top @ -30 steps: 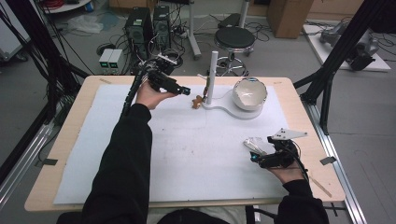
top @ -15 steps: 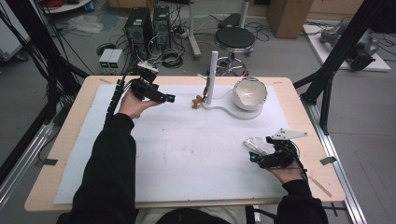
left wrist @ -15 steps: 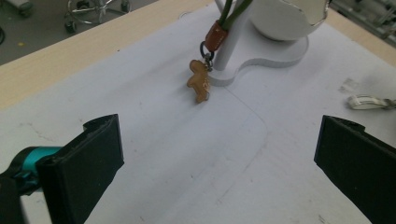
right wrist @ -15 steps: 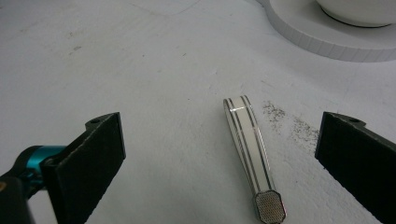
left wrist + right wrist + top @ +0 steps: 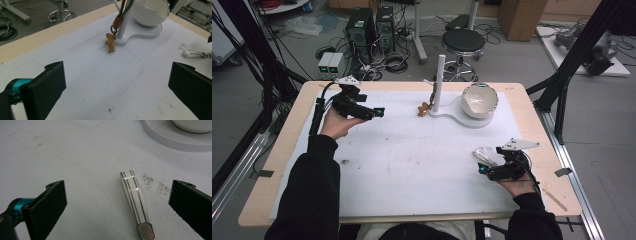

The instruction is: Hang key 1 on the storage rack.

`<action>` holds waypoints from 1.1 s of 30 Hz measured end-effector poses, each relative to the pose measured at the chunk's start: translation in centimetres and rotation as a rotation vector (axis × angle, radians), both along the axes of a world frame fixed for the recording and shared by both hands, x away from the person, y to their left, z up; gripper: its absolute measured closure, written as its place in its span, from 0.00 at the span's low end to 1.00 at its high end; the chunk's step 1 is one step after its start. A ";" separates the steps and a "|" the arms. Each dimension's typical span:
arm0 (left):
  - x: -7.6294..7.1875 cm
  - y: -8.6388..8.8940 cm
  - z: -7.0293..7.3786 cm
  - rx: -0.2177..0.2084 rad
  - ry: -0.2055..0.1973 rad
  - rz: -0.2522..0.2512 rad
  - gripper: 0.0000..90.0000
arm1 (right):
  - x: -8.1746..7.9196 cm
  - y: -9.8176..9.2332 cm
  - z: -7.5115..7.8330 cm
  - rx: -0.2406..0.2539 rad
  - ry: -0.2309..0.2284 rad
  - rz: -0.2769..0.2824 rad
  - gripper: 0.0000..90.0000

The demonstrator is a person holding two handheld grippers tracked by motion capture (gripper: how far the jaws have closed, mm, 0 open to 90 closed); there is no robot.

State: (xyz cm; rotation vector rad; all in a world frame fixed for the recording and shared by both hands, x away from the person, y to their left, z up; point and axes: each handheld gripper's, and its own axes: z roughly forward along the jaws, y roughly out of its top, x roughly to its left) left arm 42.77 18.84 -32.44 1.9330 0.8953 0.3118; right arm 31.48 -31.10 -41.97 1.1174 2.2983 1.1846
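Presently both tongs gape with nothing between them: the left tongs (image 5: 379, 111), just opened wider, hang well left of the white stand (image 5: 451, 114) and its gingerbread keychain (image 5: 110, 42), the right tongs (image 5: 482, 169) near the striped strap (image 5: 133, 191) lying on the desk (image 5: 412, 160), well in front of that stand.

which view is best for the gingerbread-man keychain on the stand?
Left gripper view: the gingerbread-man keychain shows clearly, hanging by a ring from a strap beside the white post, its figure low by the base. The high view gives just a small brown blob at the post's foot.
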 end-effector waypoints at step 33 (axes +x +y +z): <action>-7.4 6.2 -5.0 0.009 -0.018 0.089 0.02 | 0.1 0.0 -0.1 -0.007 0.003 -0.008 0.01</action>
